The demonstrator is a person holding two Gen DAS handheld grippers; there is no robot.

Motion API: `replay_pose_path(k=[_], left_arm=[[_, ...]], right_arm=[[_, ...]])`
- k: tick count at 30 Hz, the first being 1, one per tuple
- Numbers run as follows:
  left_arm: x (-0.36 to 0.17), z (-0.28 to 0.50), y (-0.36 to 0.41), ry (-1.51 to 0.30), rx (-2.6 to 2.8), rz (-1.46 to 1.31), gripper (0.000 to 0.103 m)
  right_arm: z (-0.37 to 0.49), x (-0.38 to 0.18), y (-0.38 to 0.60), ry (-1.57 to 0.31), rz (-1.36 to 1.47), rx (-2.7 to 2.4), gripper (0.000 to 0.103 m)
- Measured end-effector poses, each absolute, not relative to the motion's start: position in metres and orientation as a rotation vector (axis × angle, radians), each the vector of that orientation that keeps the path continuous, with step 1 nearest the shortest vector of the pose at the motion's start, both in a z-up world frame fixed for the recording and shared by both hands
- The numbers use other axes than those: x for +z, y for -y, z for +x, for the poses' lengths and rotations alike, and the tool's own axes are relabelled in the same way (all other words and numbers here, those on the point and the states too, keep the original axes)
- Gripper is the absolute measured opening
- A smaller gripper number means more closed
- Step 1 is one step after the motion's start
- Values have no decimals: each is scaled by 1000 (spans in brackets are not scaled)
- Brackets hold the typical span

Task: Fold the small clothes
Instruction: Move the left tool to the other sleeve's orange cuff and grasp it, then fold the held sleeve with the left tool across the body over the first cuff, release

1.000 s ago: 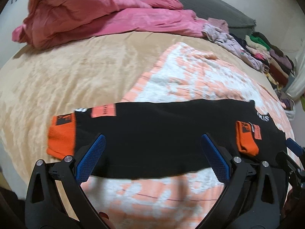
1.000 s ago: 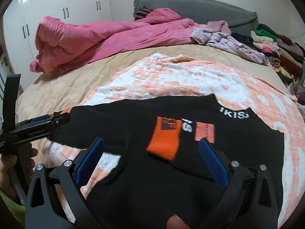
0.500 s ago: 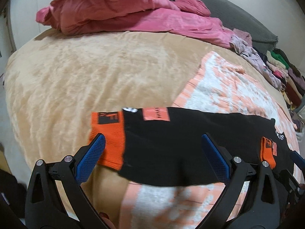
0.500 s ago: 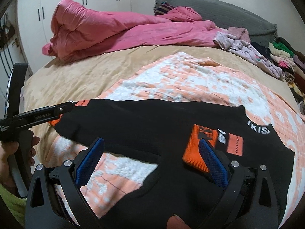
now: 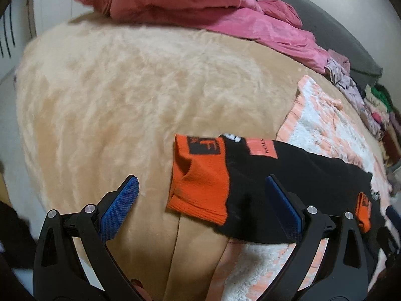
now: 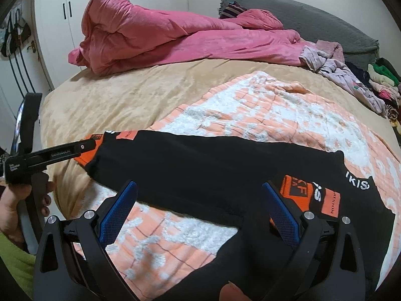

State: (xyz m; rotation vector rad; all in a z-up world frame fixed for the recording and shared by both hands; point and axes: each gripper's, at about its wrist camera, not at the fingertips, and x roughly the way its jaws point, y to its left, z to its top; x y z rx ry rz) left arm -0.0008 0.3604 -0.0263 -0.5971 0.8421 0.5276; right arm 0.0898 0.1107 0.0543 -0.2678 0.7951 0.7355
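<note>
The left claw (image 5: 199,207) is spread wide and holds nothing, its blue pads flanking the orange cuff (image 5: 200,184) of the black top (image 6: 213,165), which is laid across the peach blanket (image 6: 250,115) on the bed. The cuff is best pinched at its hem and the sleeve carried inward flat. The right claw (image 6: 199,209) is likewise wide and empty over the body

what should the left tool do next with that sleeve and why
Probably ease the left tool forward and close on the orange cuff: its jaws are open with the cuff between the tips, and the black top's sleeve lies stretched out, not folded in.
</note>
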Motion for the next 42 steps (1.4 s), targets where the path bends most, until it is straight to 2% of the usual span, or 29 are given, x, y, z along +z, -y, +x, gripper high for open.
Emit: replay_pose_path(k=[8,11,13,17,20,21,22,30,42], left_arm=[[-40,-1,-364,-830,535,-656,91],[-41,-2,-362,-818,573,-649,80],[-39,0,-358,-815,590,-624,65],[-37,0,-357,-804,597,-636,53],[-36,-1,-356,-795,592,-641,40],[-35,-1,-356,-793,595,-640,31],[-35,-1,-356,-780,577,-657,17],[-17,-3,-344,-709,489,-679,11],[32,17,-291,-639,348,-593,10]], right_arm=[[89,47,-113,-819,-247,734,98],[92,42,-106,-839,-220,714,98],[94,39,-100,-854,-199,698,98],[96,37,-88,-864,-172,667,98],[98,37,-77,-870,-148,644,98],[99,37,-72,-871,-140,635,98],[100,37,-68,-871,-132,625,98],[105,36,-37,-884,-67,568,98],[107,46,11,-861,17,517,98]])
